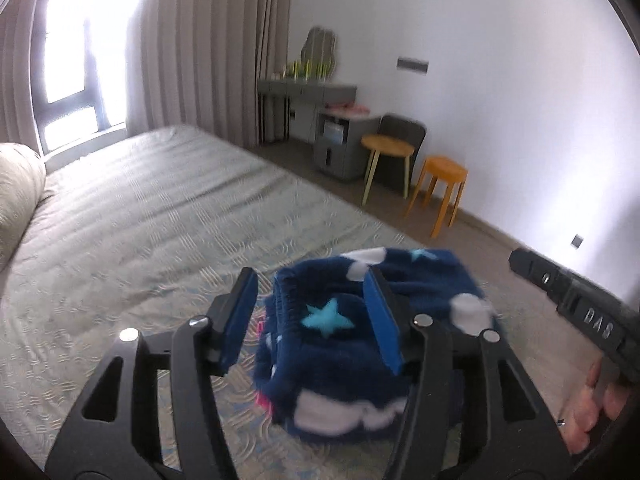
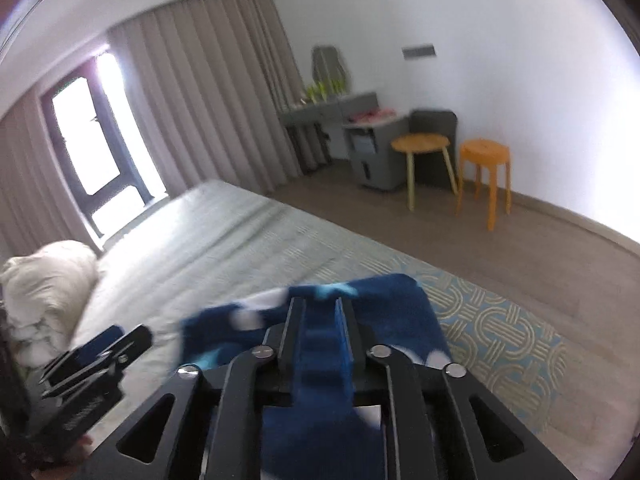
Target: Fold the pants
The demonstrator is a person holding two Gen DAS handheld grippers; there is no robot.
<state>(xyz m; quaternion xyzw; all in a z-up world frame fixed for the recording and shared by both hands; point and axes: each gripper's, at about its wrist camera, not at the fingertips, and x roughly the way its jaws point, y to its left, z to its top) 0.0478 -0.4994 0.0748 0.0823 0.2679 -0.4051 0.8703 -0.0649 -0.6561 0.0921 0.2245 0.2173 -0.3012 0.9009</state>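
Left wrist view: left tongs [image 1: 312,316] spread apart, pants [image 1: 360,344] bunched on the bed [image 1: 140,220] just ahead and rightward, right pad touching the fleece.

Right wrist view: right tongs [image 2: 320,320] clamped on pants [image 2: 400,320] (fleece runs between pads); right is nearer. No containers near.

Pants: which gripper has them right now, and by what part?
The right gripper is shut on the pants, pinching a fold of the fleece; which part is unclear. The left gripper is open, its fingers astride the bundle without gripping.
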